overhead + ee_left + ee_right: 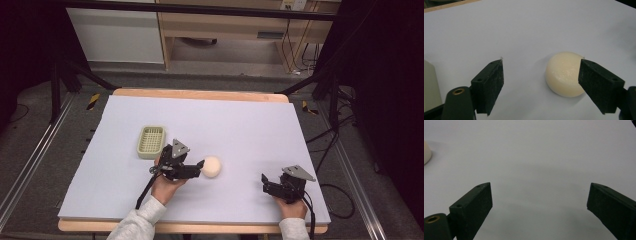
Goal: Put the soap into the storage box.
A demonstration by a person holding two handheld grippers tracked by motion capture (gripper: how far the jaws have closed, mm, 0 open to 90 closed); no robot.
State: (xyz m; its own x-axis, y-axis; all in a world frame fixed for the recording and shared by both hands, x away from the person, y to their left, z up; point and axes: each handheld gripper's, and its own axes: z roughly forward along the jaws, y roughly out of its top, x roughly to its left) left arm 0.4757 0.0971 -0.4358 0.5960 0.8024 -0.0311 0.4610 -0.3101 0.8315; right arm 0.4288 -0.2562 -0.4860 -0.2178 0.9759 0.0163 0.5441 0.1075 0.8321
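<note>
A round cream puck [211,166] lies on the pale lilac table mat [240,125], near the front middle. My left gripper [199,167] is open just left of it. In the left gripper view the puck [565,73] sits between the spread jaws of my left gripper [541,70], close against the right-hand jaw and well apart from the other. Whether that jaw touches it I cannot tell. My right gripper [265,182] rests near the front right, open [540,187], with bare mat between its jaws. The puck [426,152] peeks in at that view's left edge.
A small pale green slotted basket [151,141] stands on the mat left of and behind the left gripper; its corner [429,85] shows at the left edge of the left gripper view. The wooden table edge [200,94] runs along the back.
</note>
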